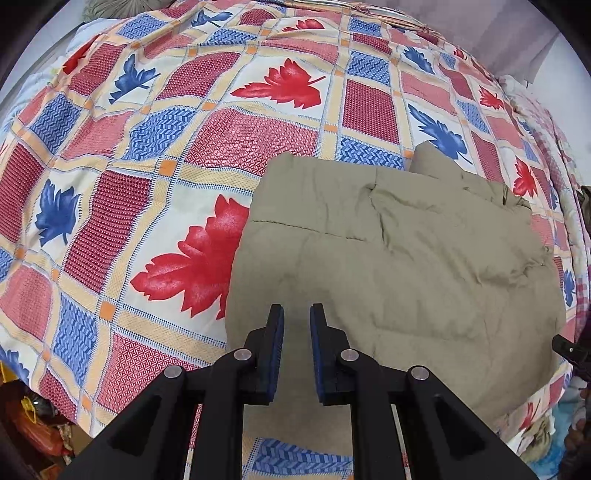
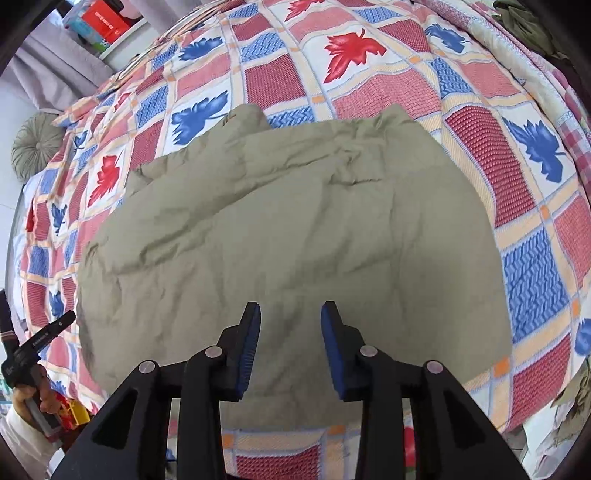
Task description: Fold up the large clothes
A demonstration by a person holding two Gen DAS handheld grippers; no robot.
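An olive-khaki padded garment (image 1: 399, 258) lies folded into a rough rectangle on the bed; in the right wrist view the garment (image 2: 288, 221) fills the middle. My left gripper (image 1: 297, 308) hovers over its near left corner, jaws drawn almost together with nothing between them. Above the garment's near edge, my right gripper (image 2: 290, 306) stands open and holds nothing. The left gripper also shows at the left rim of the right wrist view as a black tool (image 2: 44, 334) in a person's hand (image 2: 40, 391).
A patchwork bedcover (image 1: 147, 147) with red and blue leaves spreads under everything. A round grey-green cushion (image 2: 31, 146) sits at the far left, and a shelf with a red box (image 2: 105, 22) stands behind. More olive clothing (image 2: 524, 18) lies at the far right. Clutter (image 1: 37, 435) lies beside the bed.
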